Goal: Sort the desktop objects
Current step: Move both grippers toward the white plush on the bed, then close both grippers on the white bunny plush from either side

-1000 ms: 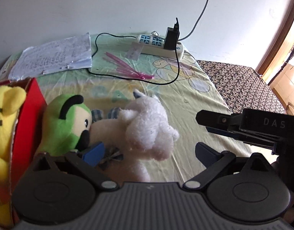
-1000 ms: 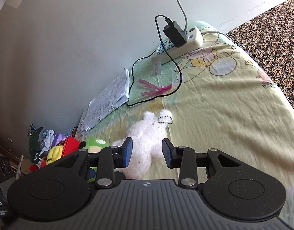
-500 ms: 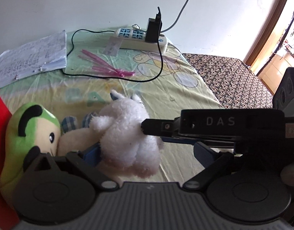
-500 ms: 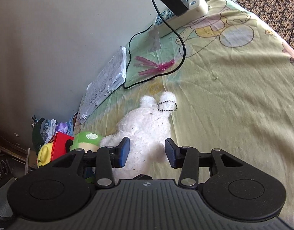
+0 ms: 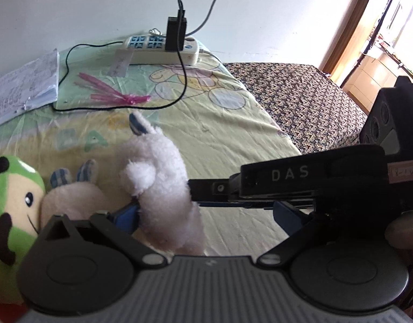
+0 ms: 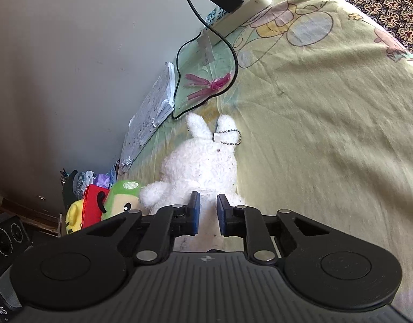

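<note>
A fluffy white plush rabbit (image 6: 203, 161) lies on the pale yellow cartoon-print bedsheet (image 6: 327, 102), its two long ears pointing toward the wall and a small beaded metal keychain (image 6: 230, 136) looped at the base of one ear. Its fur is shaggy and slightly matted, and in the left wrist view a rounded tuft like a paw or tail stands out from its side (image 5: 138, 173). The right gripper (image 6: 207, 212) has its blue-padded fingers pressed in on the lower body of the rabbit, with white fur bunched in the narrow gap between them. In the left wrist view this gripper (image 5: 195, 196) reaches in from the right as a black bar marked "DAS" and meets the rabbit's flank.

The left gripper (image 5: 203, 215) stands wide apart; its left blue pad (image 5: 125, 215) sits just beside the rabbit (image 5: 163, 188), and its right pad is partly behind the other tool.

Against the rabbit lies a cream plush toy with blue checked ears (image 5: 72, 188), and next to that a green round-headed plush with a black moustache (image 5: 10, 202). Farther back are a pink plastic ribbon strip (image 5: 112, 94), a stack of printed papers (image 5: 21, 80) and a white power strip with a black charger plugged in (image 5: 163, 48).
</note>
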